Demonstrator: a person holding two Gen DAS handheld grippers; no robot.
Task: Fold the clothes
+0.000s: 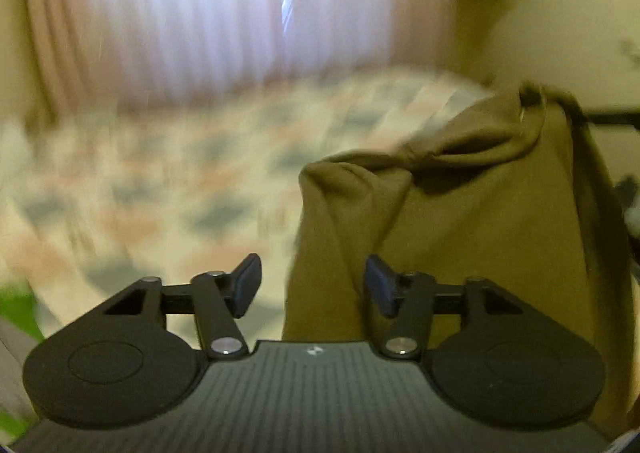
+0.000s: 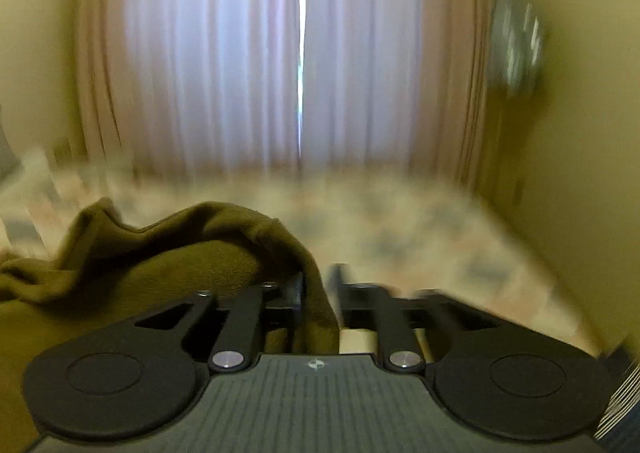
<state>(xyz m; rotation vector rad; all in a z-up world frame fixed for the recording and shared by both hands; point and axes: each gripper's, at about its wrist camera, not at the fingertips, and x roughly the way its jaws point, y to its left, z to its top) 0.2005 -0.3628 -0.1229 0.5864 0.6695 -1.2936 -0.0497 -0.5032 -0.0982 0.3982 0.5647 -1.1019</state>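
Note:
An olive-brown garment (image 1: pixel 480 221) hangs lifted at the right of the left wrist view, its top edge bunched. My left gripper (image 1: pixel 312 287) is open and empty, with its right finger in front of the cloth's left edge. In the right wrist view the same garment (image 2: pixel 160 265) drapes from the left into my right gripper (image 2: pixel 320 293), which is shut on a fold of it. The cloth hides the right gripper's fingertips.
A bed with a patterned pastel cover (image 1: pixel 168 181) lies below and ahead, also in the right wrist view (image 2: pixel 420 237). Pink curtains (image 2: pixel 280 53) hang behind it. Yellow walls (image 2: pixel 580 133) close in on the right. Both views are motion-blurred.

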